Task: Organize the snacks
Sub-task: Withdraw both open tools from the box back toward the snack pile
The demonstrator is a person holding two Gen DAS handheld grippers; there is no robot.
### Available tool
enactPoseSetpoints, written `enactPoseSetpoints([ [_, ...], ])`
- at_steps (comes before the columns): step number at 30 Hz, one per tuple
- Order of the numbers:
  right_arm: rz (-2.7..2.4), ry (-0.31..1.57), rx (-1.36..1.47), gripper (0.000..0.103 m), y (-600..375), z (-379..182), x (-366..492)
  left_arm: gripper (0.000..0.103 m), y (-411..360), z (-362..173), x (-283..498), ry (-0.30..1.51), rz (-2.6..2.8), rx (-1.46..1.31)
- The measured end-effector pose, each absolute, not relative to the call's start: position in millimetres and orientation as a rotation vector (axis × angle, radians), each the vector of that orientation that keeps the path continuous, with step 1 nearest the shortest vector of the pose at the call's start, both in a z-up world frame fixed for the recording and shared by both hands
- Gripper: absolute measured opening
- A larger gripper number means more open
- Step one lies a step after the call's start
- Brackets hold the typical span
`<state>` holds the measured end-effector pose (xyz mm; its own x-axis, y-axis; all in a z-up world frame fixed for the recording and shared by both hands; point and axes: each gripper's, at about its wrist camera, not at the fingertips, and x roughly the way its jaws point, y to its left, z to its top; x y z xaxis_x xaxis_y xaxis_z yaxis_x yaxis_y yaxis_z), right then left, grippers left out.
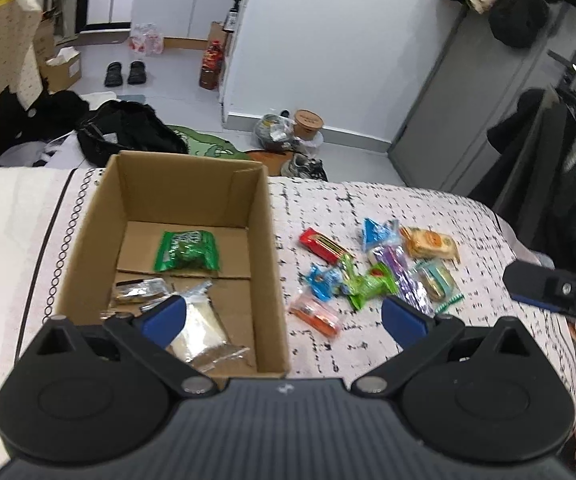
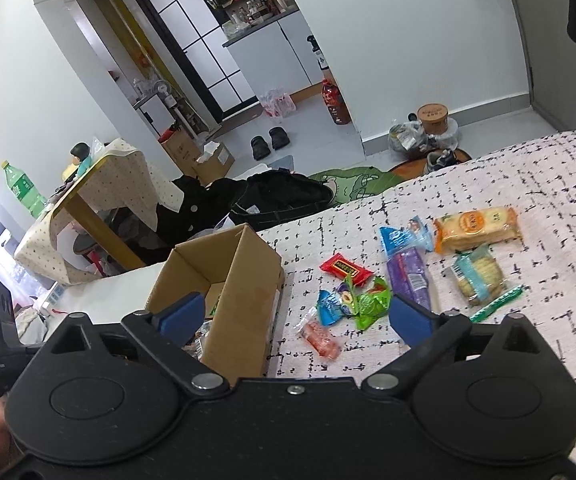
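The blue-padded fingers [image 1: 167, 312] of the left gripper [image 1: 284, 314] are spread wide and carry nothing; seen from the left wrist, one pad hangs over the open brown cardboard box [image 1: 266, 248], the other over the bed. The right gripper [image 2: 296, 314] is likewise released, its fingers [image 2: 410, 318] empty and apart above the loose snacks.

The box stands on the patterned white bedspread [image 1: 368, 200] and already holds a green foil packet [image 1: 187, 251], a dark wrapped piece [image 1: 140, 290] and a clear plastic bag [image 1: 202, 326]. Just beside it, on the bedspread, lies the scatter yet to be sorted: a red wrapped bar [image 2: 343, 269], two blue crinkly packets [image 2: 330, 306] [image 2: 404, 237], a bright green foil sachet [image 2: 368, 306], a small pink-orange wrapped sweet [image 2: 322, 340], a long purple pouch [image 2: 410, 276], a pale green packet of biscuits [image 2: 478, 278], a thin green striped stick [image 2: 496, 303] and an orange-and-cream cracker pack [image 2: 476, 226].

All of these look light, and the films look slick and crackly, so a pinch on a flat face may well slide. The sealed end fins or the narrow middle of each wrapper seem the surer holds. The biscuits and crackers are probably brittle: better gripped gently across the short sides. The pink-orange sweet lies nearest to the right gripper and apart from the pile, an easy first pick.
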<state>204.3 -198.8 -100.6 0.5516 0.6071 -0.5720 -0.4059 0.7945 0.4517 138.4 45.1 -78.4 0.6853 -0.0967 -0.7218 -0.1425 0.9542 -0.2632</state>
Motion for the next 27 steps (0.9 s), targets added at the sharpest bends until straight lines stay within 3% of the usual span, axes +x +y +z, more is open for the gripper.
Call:
enactPoseSetpoints([
  [27, 0.475, 0.802, 0.306, 0.103, -262.2, -124.1, 200.6, 0.102, -4.1, -77.1, 178.9, 0.84, -0.088, -0.235],
])
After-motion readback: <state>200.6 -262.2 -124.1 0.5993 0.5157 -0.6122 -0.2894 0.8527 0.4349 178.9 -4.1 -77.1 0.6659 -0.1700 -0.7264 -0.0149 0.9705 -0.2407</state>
